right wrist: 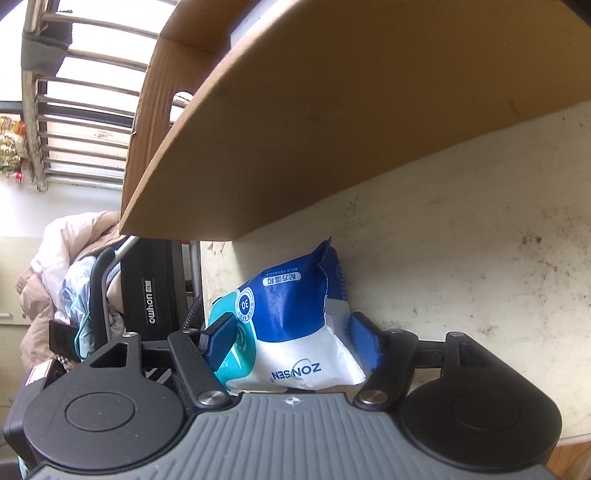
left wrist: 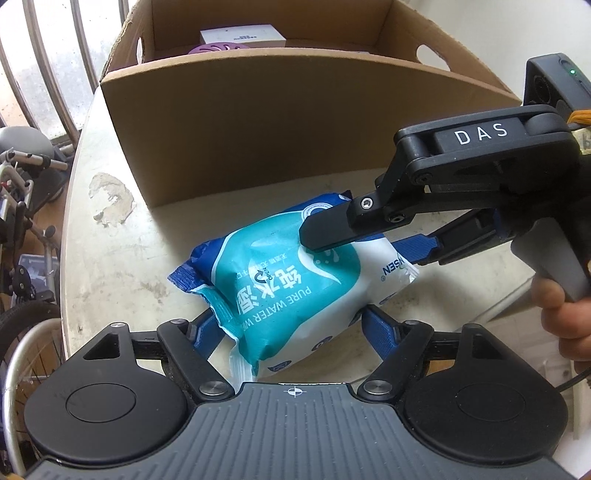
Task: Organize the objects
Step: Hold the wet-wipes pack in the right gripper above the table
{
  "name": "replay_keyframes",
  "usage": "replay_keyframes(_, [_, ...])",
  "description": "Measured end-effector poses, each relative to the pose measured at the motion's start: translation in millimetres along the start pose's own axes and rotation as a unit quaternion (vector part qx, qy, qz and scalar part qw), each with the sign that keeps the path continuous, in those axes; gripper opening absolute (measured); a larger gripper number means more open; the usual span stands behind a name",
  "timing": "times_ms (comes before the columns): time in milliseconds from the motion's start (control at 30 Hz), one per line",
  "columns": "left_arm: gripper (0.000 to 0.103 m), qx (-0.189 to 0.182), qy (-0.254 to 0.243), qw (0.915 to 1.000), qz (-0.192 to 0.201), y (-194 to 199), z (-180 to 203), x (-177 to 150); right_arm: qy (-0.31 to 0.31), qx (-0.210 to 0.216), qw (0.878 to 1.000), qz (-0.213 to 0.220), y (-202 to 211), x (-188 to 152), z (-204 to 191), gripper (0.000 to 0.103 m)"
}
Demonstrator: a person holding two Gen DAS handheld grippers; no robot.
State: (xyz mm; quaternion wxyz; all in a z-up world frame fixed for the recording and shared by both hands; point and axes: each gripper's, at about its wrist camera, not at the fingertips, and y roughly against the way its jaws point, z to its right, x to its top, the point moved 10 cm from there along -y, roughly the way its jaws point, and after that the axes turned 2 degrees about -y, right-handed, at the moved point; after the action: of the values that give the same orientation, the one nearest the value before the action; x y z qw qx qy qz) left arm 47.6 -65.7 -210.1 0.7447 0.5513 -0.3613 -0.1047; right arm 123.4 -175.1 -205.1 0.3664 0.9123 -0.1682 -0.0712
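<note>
One wipes pack (left wrist: 295, 280) is lying on the table (left wrist: 110, 240), just in front of one cardboard box (left wrist: 258, 122). Two grippers are working it: the left gripper (left wrist: 291, 328) is clamping the pack's near end, and the right gripper (right wrist: 291, 339) is clamping its other end, blue pads (right wrist: 364, 341) pressing in. Inside the box one white carton (left wrist: 242, 36) and one purple disc (left wrist: 218, 49) are sitting. The tabletop is looking off-white, stained and chipped. Window bars (left wrist: 44, 66) are standing behind it.
</note>
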Motion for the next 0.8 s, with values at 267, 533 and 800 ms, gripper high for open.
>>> replay_keyframes(267, [0.076,-0.011,0.003,0.9999,0.011,9,-1,-3,0.045,-0.030,0.999,0.005,1,-8,-14,0.072])
replay_keyframes(533, [0.077,-0.012,0.012,0.9998,0.005,10,-3,-11,0.049,-0.046,0.998,0.008,0,-15,-15,0.073])
replay_keyframes(800, [0.081,-0.015,0.027,0.9995,-0.005,8,-7,-13,0.057,-0.060,0.996,0.011,-1,-16,-16,0.075])
